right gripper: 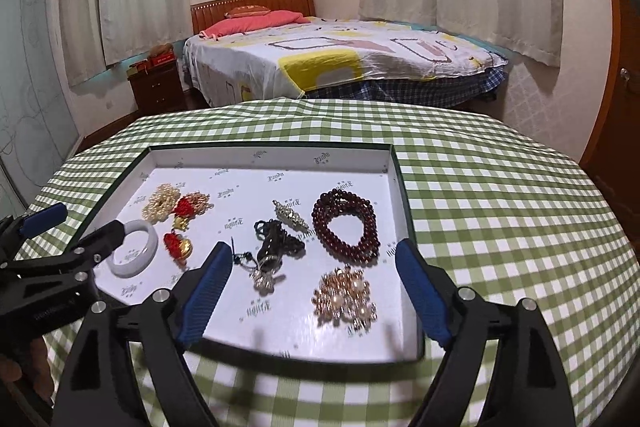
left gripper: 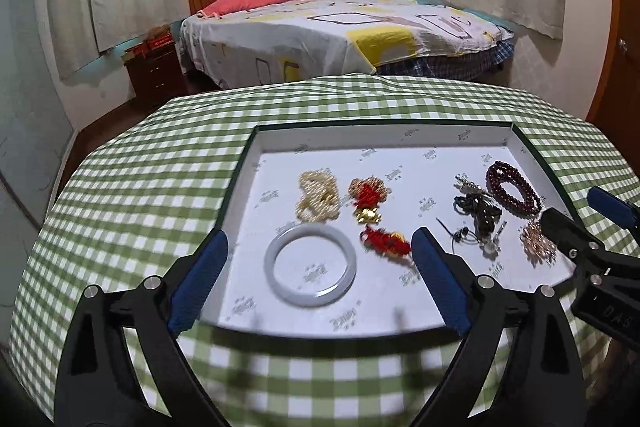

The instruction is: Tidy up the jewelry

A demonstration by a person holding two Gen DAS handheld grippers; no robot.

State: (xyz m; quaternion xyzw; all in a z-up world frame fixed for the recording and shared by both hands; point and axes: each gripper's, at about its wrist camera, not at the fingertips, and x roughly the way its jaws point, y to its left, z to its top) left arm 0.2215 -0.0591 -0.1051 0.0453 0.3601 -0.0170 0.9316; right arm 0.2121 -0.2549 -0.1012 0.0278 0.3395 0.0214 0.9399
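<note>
Both jaws wide, empty.

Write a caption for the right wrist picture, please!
Open right gripper hovers over a white tray holding a dark red bead bracelet, pearl cluster and white bangle.

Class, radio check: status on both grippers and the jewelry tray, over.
Left gripper open, empty. Right gripper open, empty. Jewelry all in the tray: white bangle, dark red beads. Nothing in the way.
</note>
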